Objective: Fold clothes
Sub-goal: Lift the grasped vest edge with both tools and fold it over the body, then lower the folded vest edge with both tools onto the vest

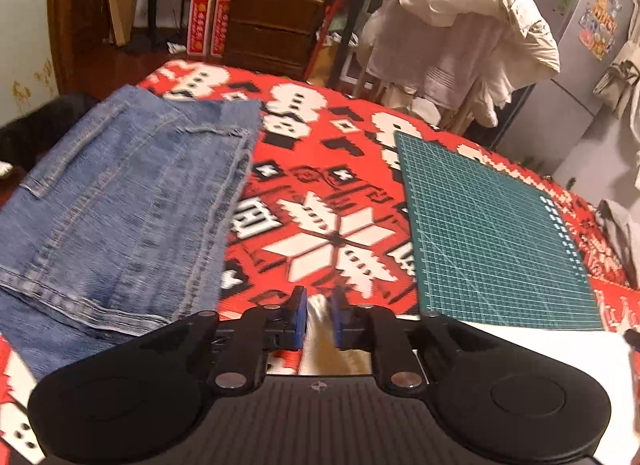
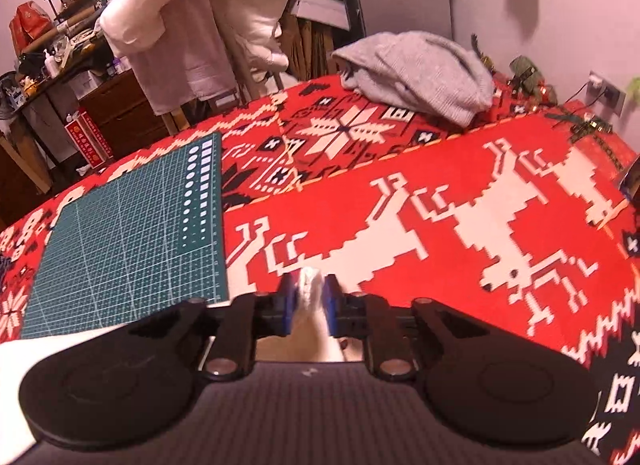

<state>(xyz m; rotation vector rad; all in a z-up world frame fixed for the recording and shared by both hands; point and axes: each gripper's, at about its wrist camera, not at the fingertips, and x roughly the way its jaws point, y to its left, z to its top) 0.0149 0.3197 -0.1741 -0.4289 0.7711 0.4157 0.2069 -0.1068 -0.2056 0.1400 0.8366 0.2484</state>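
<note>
Both views are lit by warm, rather dim indoor light that gives the walls a pinkish cast. The fisheye lens bends straight lines hard: the green cutting mat (image 1: 492, 233) bows outward, and dark corners ring each picture. In the left wrist view the folded jeans (image 1: 120, 201) are smeared by motion blur (the stitching streaks), while the red patterned cloth (image 2: 440, 205) in the right wrist view is softly blurred too. The far clutter is grainy and unsharp. The black gripper bodies show only faint sheen, with no strong glare and weak, diffuse shadows.
</note>
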